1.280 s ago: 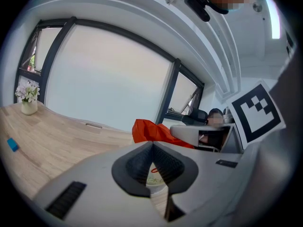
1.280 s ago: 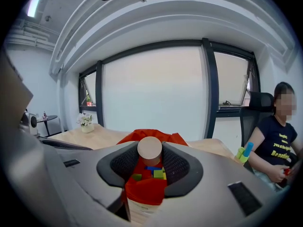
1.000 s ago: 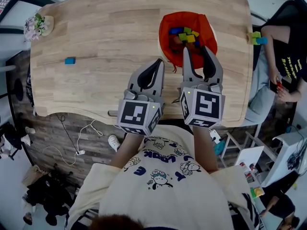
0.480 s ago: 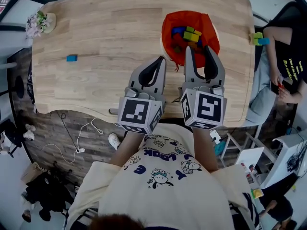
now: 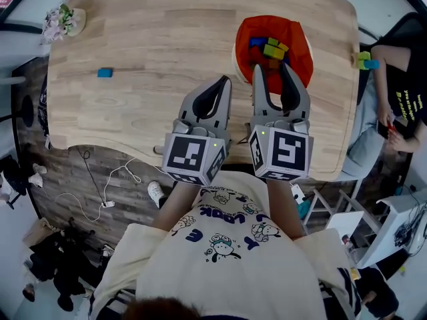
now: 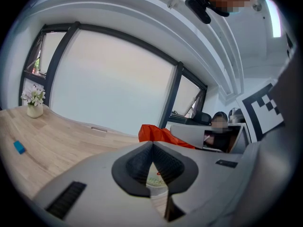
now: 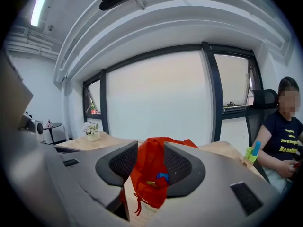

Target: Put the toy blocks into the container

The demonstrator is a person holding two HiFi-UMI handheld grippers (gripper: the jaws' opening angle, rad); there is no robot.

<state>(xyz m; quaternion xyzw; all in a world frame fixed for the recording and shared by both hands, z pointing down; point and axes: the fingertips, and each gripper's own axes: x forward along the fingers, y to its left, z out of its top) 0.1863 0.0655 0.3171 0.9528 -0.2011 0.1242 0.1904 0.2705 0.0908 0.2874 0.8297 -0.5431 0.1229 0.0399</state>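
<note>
An orange cloth bag [image 5: 293, 39] stands open on the wooden table [image 5: 160, 39], with several coloured blocks [image 5: 270, 47] inside it. My right gripper [image 5: 270, 68] hovers at the bag's near edge, jaws open and nothing between them. In the right gripper view the bag [image 7: 150, 162] shows through the gap of that gripper [image 7: 150, 154], with a blue block [image 7: 162, 176] inside. My left gripper [image 5: 225, 80] is just left of it, shut and empty; its tips [image 6: 151, 144] meet. A lone blue block [image 5: 105, 73] lies far left on the table, and the left gripper view shows this blue block [image 6: 19, 147] too.
A small vase of flowers [image 5: 63, 22] stands at the table's far left corner. Green and blue blocks [image 5: 363, 60] sit at the right edge, next to a seated person [image 5: 400, 92]. Cables [image 5: 100, 192] lie on the floor below the table's near edge.
My right gripper has shifted a little at the bag's near edge, jaws as wide as before. The left gripper has kept still and shut. The head view has swung slightly.
</note>
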